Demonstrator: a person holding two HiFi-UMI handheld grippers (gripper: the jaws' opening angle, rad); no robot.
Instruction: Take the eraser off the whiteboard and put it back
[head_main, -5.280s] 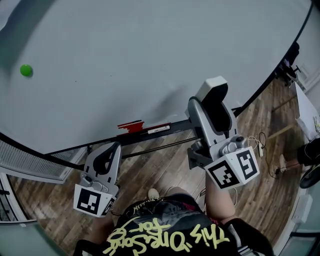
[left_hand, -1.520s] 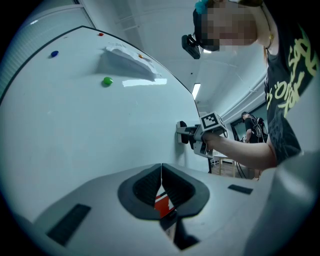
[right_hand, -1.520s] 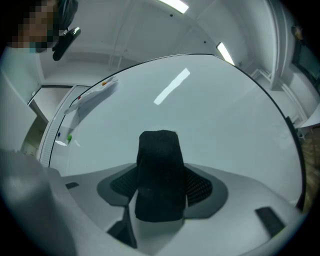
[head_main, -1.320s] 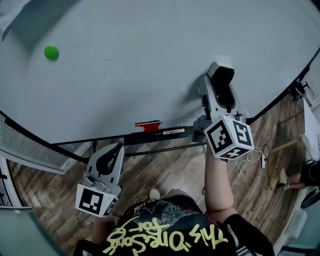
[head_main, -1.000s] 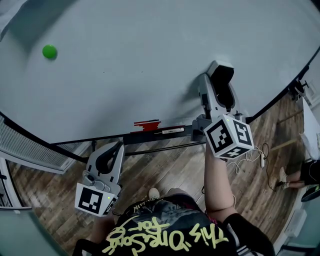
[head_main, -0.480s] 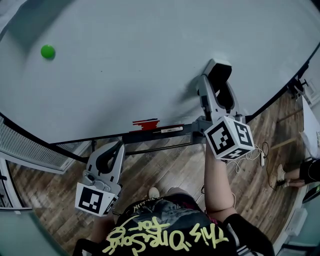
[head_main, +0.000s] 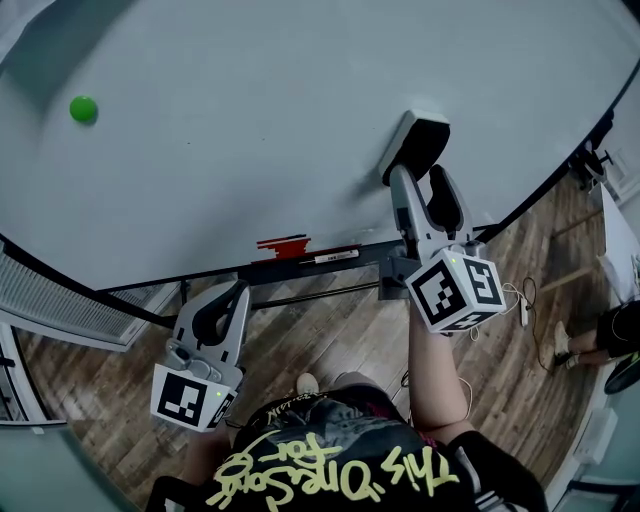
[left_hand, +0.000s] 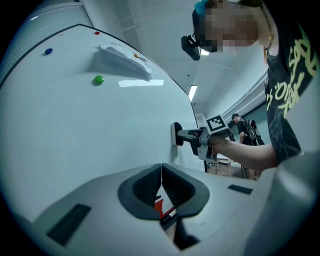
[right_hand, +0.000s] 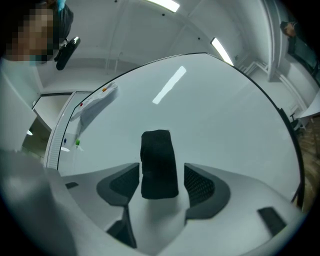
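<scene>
Eraser (right_hand: 159, 164) clings to the whiteboard (right_hand: 220, 110), between the right gripper's (right_hand: 161, 172) parted fingers, unclamped. Draw that gripper straight back off the board, so neither finger drags the eraser loose. Left gripper (left_hand: 161, 172): fingers together, empty.

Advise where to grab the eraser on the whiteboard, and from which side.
Grip the eraser across its two long sides, coming straight at the whiteboard. It's a narrow block flat on the board, so only its sides stand proud. The right gripper is lined up so, jaws apart either side.
</scene>
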